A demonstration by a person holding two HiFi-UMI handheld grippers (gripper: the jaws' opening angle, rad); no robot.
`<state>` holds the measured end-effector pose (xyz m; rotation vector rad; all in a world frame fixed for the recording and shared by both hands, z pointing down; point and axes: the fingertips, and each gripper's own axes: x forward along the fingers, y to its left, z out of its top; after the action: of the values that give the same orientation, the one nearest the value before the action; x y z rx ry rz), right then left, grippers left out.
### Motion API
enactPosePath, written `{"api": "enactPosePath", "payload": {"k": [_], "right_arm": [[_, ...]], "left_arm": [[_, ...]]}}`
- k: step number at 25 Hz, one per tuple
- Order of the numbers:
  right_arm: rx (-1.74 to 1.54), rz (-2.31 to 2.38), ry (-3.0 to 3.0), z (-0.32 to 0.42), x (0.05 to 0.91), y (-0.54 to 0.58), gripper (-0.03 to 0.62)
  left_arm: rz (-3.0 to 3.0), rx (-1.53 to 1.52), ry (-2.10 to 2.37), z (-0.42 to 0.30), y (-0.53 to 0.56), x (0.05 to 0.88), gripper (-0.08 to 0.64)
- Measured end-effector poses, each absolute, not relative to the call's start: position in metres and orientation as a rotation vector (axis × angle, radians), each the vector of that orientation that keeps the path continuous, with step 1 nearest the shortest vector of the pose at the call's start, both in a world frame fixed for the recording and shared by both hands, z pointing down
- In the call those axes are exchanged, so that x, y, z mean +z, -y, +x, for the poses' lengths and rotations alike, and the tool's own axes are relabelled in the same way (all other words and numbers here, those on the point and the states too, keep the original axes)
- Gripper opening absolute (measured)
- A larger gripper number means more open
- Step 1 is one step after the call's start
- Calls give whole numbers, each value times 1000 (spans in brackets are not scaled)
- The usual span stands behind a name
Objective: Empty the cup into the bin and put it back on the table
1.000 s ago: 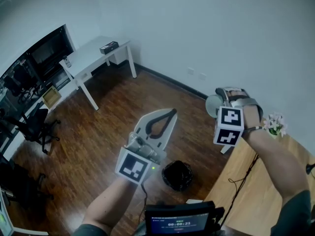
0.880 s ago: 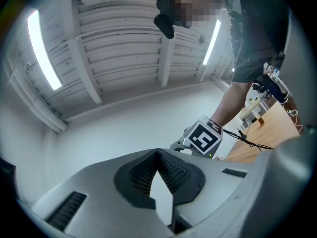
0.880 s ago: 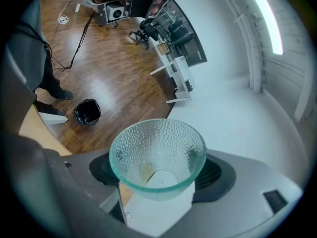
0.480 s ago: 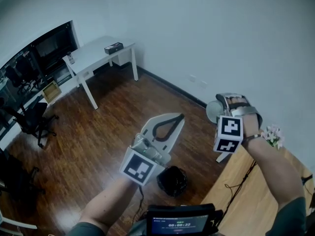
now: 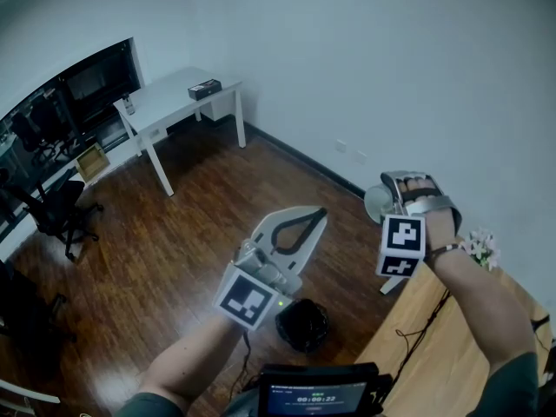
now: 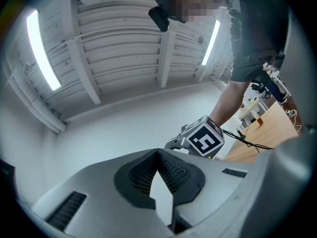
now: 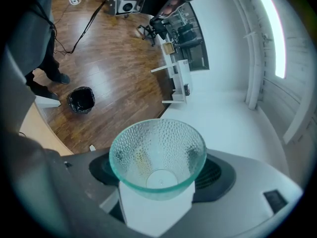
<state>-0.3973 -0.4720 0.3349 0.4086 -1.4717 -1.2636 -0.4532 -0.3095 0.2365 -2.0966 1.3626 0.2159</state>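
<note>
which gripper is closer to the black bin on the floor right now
Left, by the head view. The left gripper hangs just up-left of the bin; the right gripper, holding the cup, is farther off to the upper right, near the table edge.

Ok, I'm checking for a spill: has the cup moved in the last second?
No, not clearly. In the head view the cup stays left of and slightly above the flowers, much as before; the whole view shifted instead.
</note>
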Motion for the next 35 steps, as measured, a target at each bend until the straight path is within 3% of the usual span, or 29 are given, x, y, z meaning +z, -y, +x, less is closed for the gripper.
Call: {"api": "enactPosePath", "payload": {"k": [35], "right_arm": [[-1375,289,1306,-418,347,465,396]], "left_arm": [[-2044,228,-1376,-473,298,235,-8]]}}
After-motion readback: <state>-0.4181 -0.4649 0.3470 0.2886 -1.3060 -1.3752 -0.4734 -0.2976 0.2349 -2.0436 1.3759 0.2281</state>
